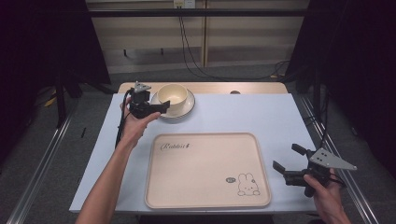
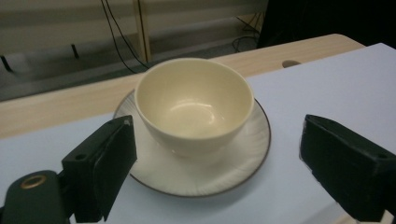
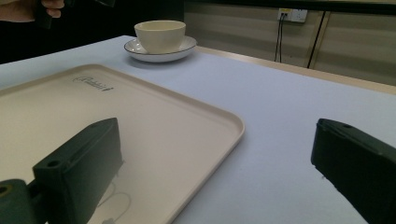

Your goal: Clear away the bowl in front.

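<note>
Reaching: the left hand-held gripper (image 1: pixel 162 108) is at the far left of the surface (image 1: pixel 243 114), pointed at the near left side of the bowl and saucer.
Left jaws: wide apart, nothing between the pads; in the left gripper view (image 2: pixel 212 163) they stand either side of the saucer's near edge without touching it.
Bowl: the cream bowl (image 1: pixel 172 94) stands upright in the middle of the saucer, its inside bare and glossy (image 2: pixel 194 103); the right gripper view shows it far off at the back (image 3: pixel 160 34).
Saucer: the white saucer (image 1: pixel 185 109) has a thin dark rim and fine ribbed lines (image 2: pixel 219 175), and sits flat on the pale blue cover near the far edge of the surface, just in front of the bare wooden strip (image 1: pixel 252 87).
Tray: a cream tray (image 1: pixel 205 163) with a rabbit drawing in its near right corner lies in the middle front of the surface, well apart from the saucer.
Right hand-held gripper: held at the near right corner of the surface (image 1: pixel 286 160), just beside the tray's right edge, jaws spread wide and holding nothing; its own view (image 3: pixel 215 168) looks across the tray's corner (image 3: pixel 219 116).
Left hand: wrapped around the gripper body (image 1: pixel 135 123), forearm running in from the bottom.
</note>
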Available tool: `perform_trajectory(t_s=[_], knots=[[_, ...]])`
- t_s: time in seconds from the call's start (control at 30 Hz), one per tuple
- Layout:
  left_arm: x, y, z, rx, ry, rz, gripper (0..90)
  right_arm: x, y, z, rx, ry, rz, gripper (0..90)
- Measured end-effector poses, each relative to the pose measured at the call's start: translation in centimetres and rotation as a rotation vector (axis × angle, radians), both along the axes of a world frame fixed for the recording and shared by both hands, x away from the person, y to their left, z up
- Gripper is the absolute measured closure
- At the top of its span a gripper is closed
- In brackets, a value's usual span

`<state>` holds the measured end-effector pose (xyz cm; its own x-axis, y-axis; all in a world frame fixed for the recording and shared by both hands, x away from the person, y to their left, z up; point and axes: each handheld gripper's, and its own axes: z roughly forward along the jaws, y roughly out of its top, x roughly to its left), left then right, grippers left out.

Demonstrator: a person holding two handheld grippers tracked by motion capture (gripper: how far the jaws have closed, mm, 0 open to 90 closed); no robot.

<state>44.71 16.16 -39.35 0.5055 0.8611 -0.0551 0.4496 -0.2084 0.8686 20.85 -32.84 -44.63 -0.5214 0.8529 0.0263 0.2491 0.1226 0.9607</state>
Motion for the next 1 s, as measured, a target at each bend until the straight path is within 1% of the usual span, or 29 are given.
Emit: perform_trajectory(t_s=[0.03, 0.1, 0.13, 0.17, 0.2, 0.23, 0.27, 0.33, 0.4, 0.43, 0.47, 0.5, 0.53, 0.57, 0.63, 0.7, 0.73, 0.77, 0.8, 0.83, 0.9, 0.93, 1.0], knots=[[0.4, 0.0, 0.0, 0.001, -0.007, 0.006, 10.8, 0.0, 0.0, 0.0, -0.007, -0.001, -0.001, 1.5], [0.9, -0.1, -0.1, -0.009, -0.007, 0.022, 11.4, 0.0, 0.0, 0.0, -0.004, 0.001, 0.002, 1.5], [1.3, 0.0, -0.2, -0.002, -0.005, 0.019, 11.5, 0.0, 0.0, 0.0, -0.004, 0.001, 0.002, 1.5], [1.6, -0.1, -0.3, -0.002, -0.006, 0.032, 12.3, 0.0, 0.0, 0.0, -0.004, 0.001, 0.002, 1.5], [2.1, -0.1, -0.5, 0.007, -0.005, 0.034, 12.3, 0.0, 0.0, 0.0, -0.003, 0.000, 0.002, 1.5], [2.5, -0.1, -0.7, 0.002, -0.009, 0.042, 12.3, 0.0, 0.0, 0.0, -0.005, -0.001, 0.002, 1.5], [2.9, -0.2, -0.9, 0.005, -0.004, 0.040, 11.1, 0.0, 0.0, 0.0, -0.004, 0.000, 0.002, 1.5], [3.5, -0.3, -1.2, 0.016, 0.018, 0.044, 8.7, 0.0, 0.0, -0.1, -0.002, 0.001, 0.005, 1.5], [4.1, -0.3, -1.3, 0.022, 0.029, 0.054, 8.8, 0.0, 0.0, -0.1, -0.002, 0.001, 0.006, 1.5], [4.7, -0.3, -1.5, 0.022, 0.039, 0.061, 8.8, 0.0, 0.0, 0.0, -0.002, 0.000, 0.006, 1.5], [4.7, -0.3, -1.5, 0.022, 0.039, 0.061, 9.3, 0.0, 0.0, 0.0, -0.002, 0.000, 0.006, 1.5], [5.1, -0.4, -1.6, 0.040, 0.049, 0.076, 9.8, 0.0, 0.0, 0.0, -0.001, 0.001, 0.006, 1.5], [5.1, -0.4, -1.6, 0.040, 0.049, 0.076, 11.0, 0.0, 0.0, 0.0, -0.001, 0.001, 0.006, 1.5], [5.3, -0.4, -1.6, 0.059, 0.054, 0.081, 11.0, 0.0, 0.0, 0.0, -0.006, 0.001, 0.006, 1.5], [5.8, -0.4, -1.8, 0.073, 0.077, 0.092, 16.9, 0.0, 0.0, -0.1, -0.003, 0.002, 0.008, 1.5], [6.3, -0.3, -1.9, 0.086, 0.098, 0.099, 16.0, 0.0, 0.0, -0.1, -0.002, 0.004, 0.009, 1.5], [6.5, -0.2, -2.0, 0.099, 0.106, 0.094, 16.6, 0.0, 0.0, -0.1, -0.003, 0.006, 0.014, 1.5], [6.8, -0.4, -2.2, 0.094, 0.118, 0.107, 18.5, 0.0, 0.1, -0.1, -0.005, 0.004, 0.011, 1.5], [7.0, -0.4, -2.3, 0.103, 0.135, 0.101, 18.5, 0.0, 0.1, -0.1, -0.005, 0.004, 0.011, 1.5], [7.4, -0.5, -2.6, 0.102, 0.158, 0.109, 18.5, 0.0, 0.1, -0.1, -0.005, 0.003, 0.012, 1.5], [7.7, -0.7, -2.9, 0.121, 0.179, 0.097, 19.5, 0.0, 0.1, -0.1, -0.002, 0.010, 0.012, 1.5], [7.9, -0.9, -3.1, 0.120, 0.185, 0.110, 20.3, 0.0, 0.1, -0.1, -0.008, 0.007, 0.012, 1.5], [8.3, -1.0, -3.3, 0.113, 0.206, 0.105, 22.0, 0.0, 0.1, -0.1, -0.006, 0.009, 0.014, 1.5]])
